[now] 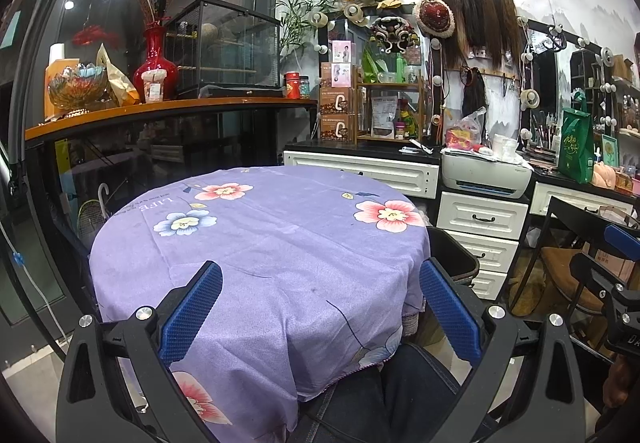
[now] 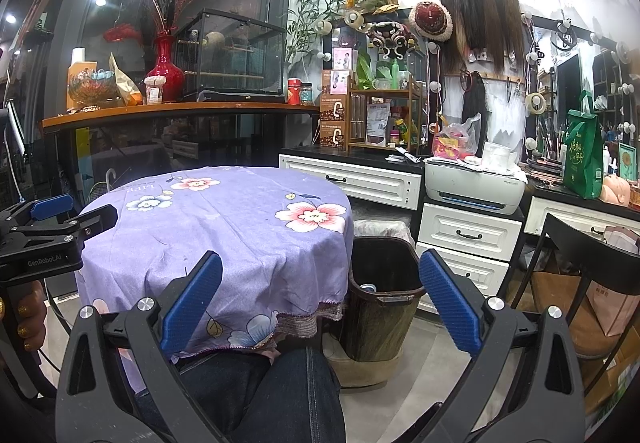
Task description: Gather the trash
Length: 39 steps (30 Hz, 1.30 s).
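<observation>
Two grippers, left [image 1: 320,295] and right [image 2: 320,283], jaws apart, empty. One bin [image 2: 382,307] beside table [image 2: 240,235]; interior visible only in right view.

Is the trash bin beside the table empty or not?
Not empty: the right wrist view shows a pale object inside the open, upright trash bin. How full, cannot tell.

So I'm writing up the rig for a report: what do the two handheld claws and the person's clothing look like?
Both claws, left claw and right claw, have black plastic frames with silver bolt heads and two blue fingers with a fine ribbed texture. The side view of the left one shows white "GenRobot.AI" lettering on its black body. The person wears dark blue jeans, and the fingernails on the hand have gold glitter polish.
</observation>
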Each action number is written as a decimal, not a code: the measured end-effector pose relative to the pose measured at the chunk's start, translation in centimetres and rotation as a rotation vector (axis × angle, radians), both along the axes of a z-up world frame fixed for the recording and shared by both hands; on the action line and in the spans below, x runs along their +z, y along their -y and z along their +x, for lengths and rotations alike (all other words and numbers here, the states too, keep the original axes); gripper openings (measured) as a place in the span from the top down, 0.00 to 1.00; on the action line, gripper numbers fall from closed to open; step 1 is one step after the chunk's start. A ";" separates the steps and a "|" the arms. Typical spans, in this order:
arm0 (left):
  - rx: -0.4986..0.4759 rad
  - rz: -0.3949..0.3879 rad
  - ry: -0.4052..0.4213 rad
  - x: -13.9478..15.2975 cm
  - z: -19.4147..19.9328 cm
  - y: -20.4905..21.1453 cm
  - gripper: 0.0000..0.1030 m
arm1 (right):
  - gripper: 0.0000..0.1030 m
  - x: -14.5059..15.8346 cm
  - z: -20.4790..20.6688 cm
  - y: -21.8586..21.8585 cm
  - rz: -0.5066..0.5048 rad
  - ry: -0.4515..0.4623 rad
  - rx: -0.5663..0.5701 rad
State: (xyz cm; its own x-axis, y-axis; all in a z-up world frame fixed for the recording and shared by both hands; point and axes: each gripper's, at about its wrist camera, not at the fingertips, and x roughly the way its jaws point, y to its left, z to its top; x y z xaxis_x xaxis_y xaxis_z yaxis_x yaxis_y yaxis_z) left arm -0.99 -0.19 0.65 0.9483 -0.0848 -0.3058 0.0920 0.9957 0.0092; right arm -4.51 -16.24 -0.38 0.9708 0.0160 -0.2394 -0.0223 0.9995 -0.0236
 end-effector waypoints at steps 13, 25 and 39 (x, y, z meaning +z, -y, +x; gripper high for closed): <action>0.009 0.003 0.001 0.1 0.1 -0.1 0.05 | 0.06 0.1 0.0 0.0 0.000 -0.001 0.001; 0.006 0.004 -0.001 0.1 0.1 -0.2 0.05 | 0.06 -0.1 0.0 0.0 -0.001 -0.003 0.002; 0.008 0.005 -0.001 0.1 0.1 -0.1 0.05 | 0.06 0.1 0.2 0.1 0.000 -0.004 0.002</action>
State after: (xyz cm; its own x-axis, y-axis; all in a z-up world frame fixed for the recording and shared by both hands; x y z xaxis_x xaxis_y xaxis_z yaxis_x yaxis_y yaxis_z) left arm -0.86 -0.09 0.79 0.9485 -0.0757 -0.3076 0.0841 0.9964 0.0140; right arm -4.28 -16.29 -0.25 0.9697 0.0179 -0.2435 -0.0245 0.9994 -0.0238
